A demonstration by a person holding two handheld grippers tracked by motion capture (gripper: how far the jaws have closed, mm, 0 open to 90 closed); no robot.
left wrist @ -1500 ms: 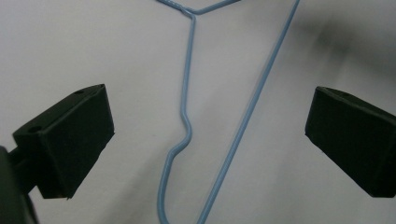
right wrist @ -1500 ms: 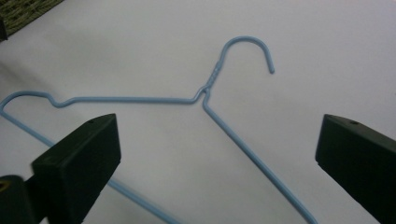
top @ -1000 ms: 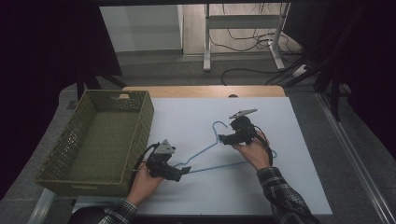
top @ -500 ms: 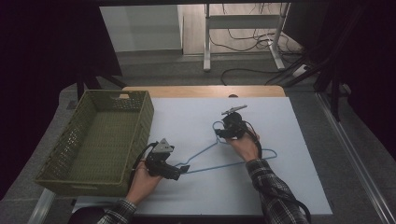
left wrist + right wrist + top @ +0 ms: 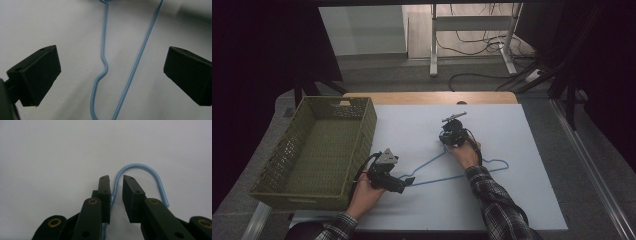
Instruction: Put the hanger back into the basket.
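Observation:
A blue wire hanger lies flat on the white table. My left gripper sits low at the hanger's left corner. In the left gripper view its jaws stand wide open, with two of the hanger's wires running between them, untouched. My right gripper is at the hanger's hook end. In the right gripper view its jaws straddle the neck below the curved hook. The wire rests against the left jaw, and a narrow gap shows to the right jaw.
An empty green woven basket stands at the table's left edge, close to my left hand. The wooden table edge runs along the back. A desk frame and cables stand on the floor beyond.
My right gripper has moved left and forward from the hanger's right side to its hook, and now straddles the neck. The left gripper has stayed put at the left corner.

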